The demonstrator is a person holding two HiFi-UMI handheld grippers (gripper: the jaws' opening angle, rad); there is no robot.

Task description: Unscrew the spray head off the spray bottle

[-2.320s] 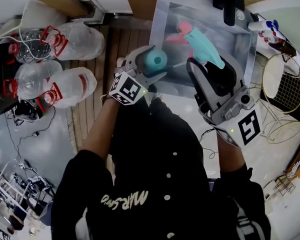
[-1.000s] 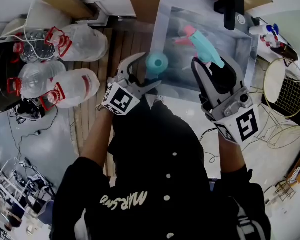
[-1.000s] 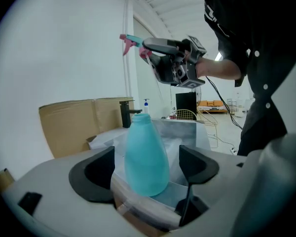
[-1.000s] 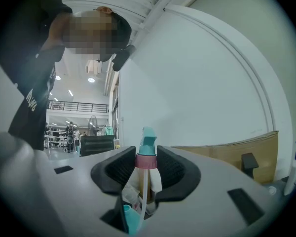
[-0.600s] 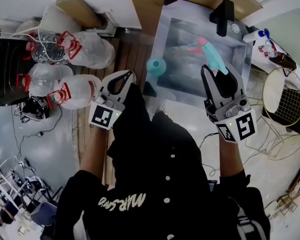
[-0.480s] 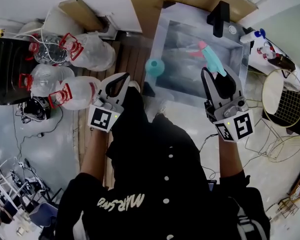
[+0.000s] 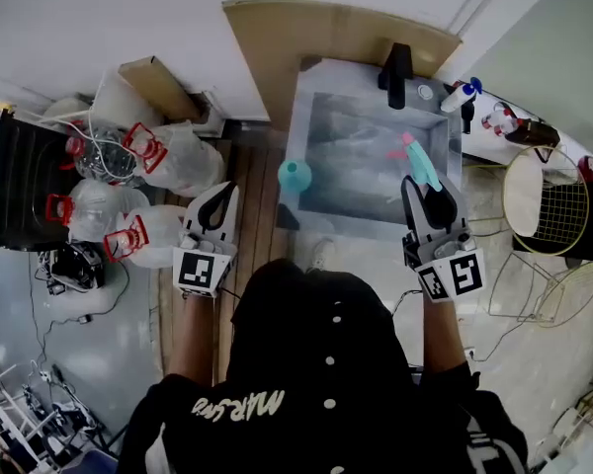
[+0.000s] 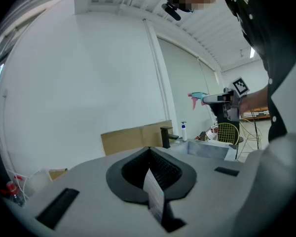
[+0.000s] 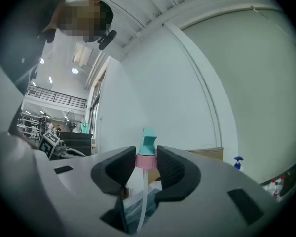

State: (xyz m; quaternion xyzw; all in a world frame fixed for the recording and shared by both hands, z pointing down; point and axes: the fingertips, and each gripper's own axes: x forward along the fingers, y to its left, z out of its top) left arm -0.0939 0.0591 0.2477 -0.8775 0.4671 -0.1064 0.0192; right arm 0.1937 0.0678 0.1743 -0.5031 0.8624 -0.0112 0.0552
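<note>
Right hand-held gripper [image 7: 427, 194] is clenched on the spray head [image 7: 418, 166], pads pinching its pink collar [image 9: 146, 161]. The teal nozzle stands up past the jaw tips and the dip tube [image 9: 142, 201] hangs free below. The head's long axis therefore runs along the jaws, and it is already off its bottle. It is held over the sink's [image 7: 348, 217] front right part.

The spray bottle [image 7: 295, 175] stands upright at the sink's front left corner, open neck up. Whether it rests on the rim or on the surface just beside the rim is hard to tell from above. It lies to the left of the held head, between the two arms.

Left hand-held gripper [image 7: 222, 194] is clamped shut on nothing, out to the left of the sink. It looks the nearer of the two to the bottle, so any further handling of the bottle would likely fall to that side.
</note>
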